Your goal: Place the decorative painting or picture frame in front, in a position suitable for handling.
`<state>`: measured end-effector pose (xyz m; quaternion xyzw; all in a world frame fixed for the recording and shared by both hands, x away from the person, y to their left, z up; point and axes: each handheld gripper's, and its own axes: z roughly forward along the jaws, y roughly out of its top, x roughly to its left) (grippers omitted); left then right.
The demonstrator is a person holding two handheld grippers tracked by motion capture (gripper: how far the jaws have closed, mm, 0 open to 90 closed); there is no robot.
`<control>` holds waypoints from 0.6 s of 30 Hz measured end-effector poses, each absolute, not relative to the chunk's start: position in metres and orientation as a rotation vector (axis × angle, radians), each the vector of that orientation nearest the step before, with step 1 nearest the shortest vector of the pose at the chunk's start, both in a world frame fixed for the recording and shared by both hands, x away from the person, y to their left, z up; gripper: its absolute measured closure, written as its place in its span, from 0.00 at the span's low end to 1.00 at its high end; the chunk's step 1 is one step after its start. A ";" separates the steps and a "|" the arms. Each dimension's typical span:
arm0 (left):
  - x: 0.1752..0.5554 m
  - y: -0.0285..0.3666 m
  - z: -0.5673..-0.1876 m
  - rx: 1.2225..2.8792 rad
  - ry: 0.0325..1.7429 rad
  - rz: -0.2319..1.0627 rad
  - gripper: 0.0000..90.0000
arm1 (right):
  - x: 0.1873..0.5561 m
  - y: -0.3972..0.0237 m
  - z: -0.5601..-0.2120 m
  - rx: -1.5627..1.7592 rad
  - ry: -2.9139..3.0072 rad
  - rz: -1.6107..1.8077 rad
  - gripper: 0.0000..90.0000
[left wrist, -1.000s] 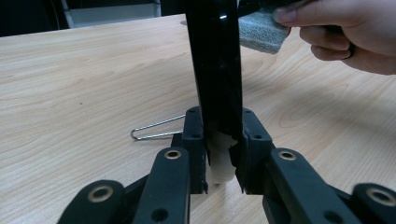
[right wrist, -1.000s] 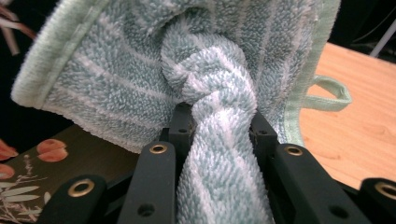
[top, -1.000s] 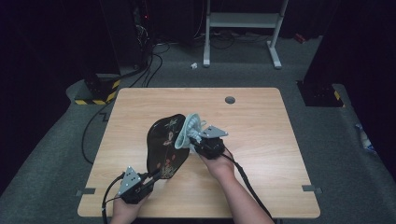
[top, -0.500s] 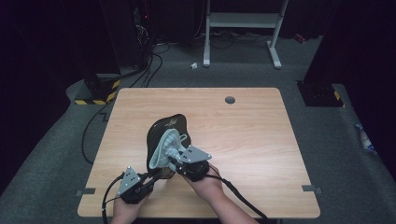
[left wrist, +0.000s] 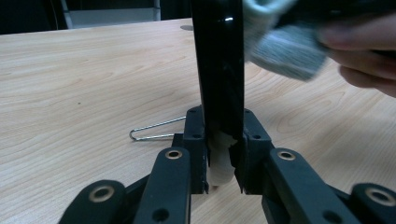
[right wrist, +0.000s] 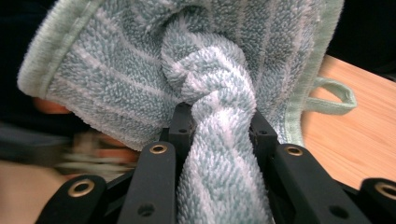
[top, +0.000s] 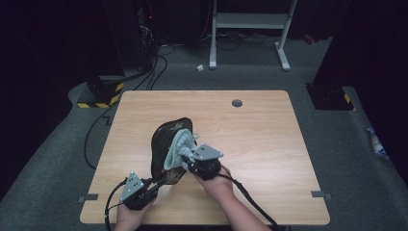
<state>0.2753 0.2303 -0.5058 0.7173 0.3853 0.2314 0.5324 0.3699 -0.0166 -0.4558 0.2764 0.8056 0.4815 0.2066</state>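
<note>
Plate (top: 163, 144) edge clamped in left gripper (left wrist: 223, 156); right gripper (right wrist: 219, 133) clamps twisted towel (right wrist: 187, 65) against plate.

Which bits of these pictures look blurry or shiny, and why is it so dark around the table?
High view: only the table is lit, the room behind is dark. Left gripper view: a glare streak on the black tray; the towel and hand are smeared. Right gripper view: towel sharp, lower-left background blurred.

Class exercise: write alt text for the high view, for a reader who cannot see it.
A person's right gripper presses a pale green towel against a black oval tray, which the left gripper holds tilted up by its near edge. They work over a wooden table in a dark room.
</note>
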 end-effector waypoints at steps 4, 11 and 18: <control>0.275 0.230 -0.506 1.713 0.917 0.552 0.85 | 0.386 -0.028 -0.460 0.864 2.200 1.288 0.78; 0.276 0.230 -0.506 1.707 0.920 0.547 0.85 | 0.348 -0.007 -0.452 0.699 2.210 1.338 0.78; 0.276 0.232 -0.507 1.703 0.916 0.537 0.85 | 0.315 0.015 -0.446 0.562 2.248 1.410 0.78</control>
